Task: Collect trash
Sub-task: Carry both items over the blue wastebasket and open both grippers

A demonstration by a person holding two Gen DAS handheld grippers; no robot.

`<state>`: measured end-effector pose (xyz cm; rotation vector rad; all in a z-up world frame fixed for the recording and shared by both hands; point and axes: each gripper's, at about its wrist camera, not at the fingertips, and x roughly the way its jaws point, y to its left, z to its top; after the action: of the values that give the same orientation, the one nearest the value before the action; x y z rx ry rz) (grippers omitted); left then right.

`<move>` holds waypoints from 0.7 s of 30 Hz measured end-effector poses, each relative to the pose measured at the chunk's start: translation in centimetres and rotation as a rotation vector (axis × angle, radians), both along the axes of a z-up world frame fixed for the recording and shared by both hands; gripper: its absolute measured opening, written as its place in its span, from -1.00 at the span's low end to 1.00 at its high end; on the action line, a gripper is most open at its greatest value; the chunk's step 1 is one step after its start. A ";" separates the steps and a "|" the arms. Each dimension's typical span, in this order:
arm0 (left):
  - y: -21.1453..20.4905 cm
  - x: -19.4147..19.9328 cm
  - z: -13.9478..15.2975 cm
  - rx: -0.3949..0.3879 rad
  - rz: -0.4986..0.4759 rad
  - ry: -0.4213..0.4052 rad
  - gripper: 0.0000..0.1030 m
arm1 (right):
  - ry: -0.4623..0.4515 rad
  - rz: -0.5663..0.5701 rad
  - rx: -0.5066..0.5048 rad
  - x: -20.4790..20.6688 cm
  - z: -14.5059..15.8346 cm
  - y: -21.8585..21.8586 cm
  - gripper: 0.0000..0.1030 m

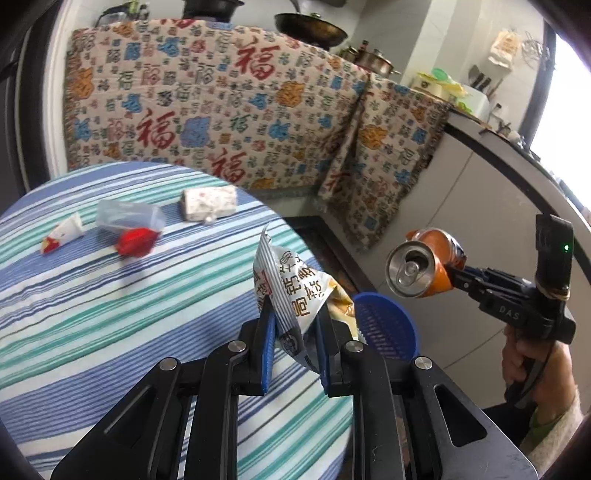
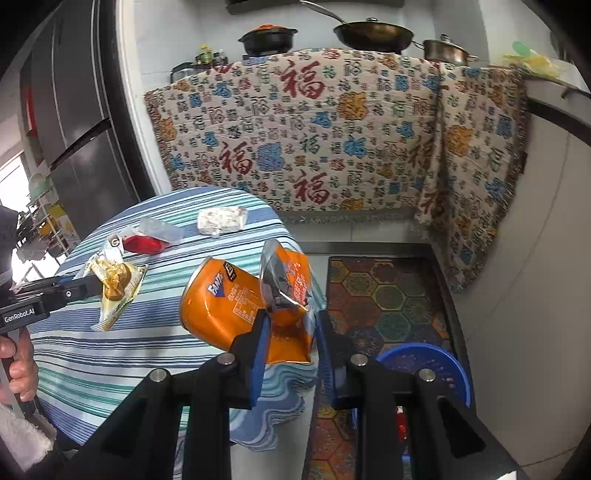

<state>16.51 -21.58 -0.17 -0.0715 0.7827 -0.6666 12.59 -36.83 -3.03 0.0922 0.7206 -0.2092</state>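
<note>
My left gripper (image 1: 295, 354) is shut on a crumpled silver-and-white snack wrapper (image 1: 295, 291), held above the right edge of the striped table (image 1: 92, 314). Farther right, my right gripper (image 1: 455, 274) is shut on a crushed orange can (image 1: 424, 266). The right wrist view shows that can (image 2: 229, 306) pinched in my right gripper (image 2: 291, 339), with the left gripper (image 2: 94, 285) and its wrapper (image 2: 114, 291) at the left. A blue mesh basket (image 1: 384, 332) (image 2: 424, 369) stands on the floor beside the table. A red-and-white wrapper (image 1: 62, 236), a clear bag with something red (image 1: 133, 229) and a white packet (image 1: 208, 203) lie on the table.
A patterned blanket (image 2: 332, 129) hangs over the counter behind the table, with pots and a pan (image 2: 373, 33) on top. A dark fridge (image 2: 74, 122) stands at the left. A hexagon-patterned mat (image 2: 388, 291) covers the floor by the basket. A white cabinet (image 1: 480, 206) runs along the right.
</note>
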 end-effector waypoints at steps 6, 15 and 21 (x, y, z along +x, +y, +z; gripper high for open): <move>-7.7 -0.8 -0.5 0.010 -0.122 0.014 -0.65 | 0.010 -0.123 0.007 -3.3 -0.4 -5.4 -0.51; -17.9 -1.1 -2.3 0.038 -0.250 0.034 -0.65 | 0.013 -0.308 0.025 -7.0 -1.4 -12.9 -0.51; -23.4 -0.9 -4.4 0.057 -0.296 0.048 -0.65 | 0.045 -0.384 0.057 -8.3 -3.1 -17.5 -0.51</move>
<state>15.59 -45.02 -4.61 0.0822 0.8664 -0.9250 4.30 -54.35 -6.10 0.2818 0.7499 -0.5591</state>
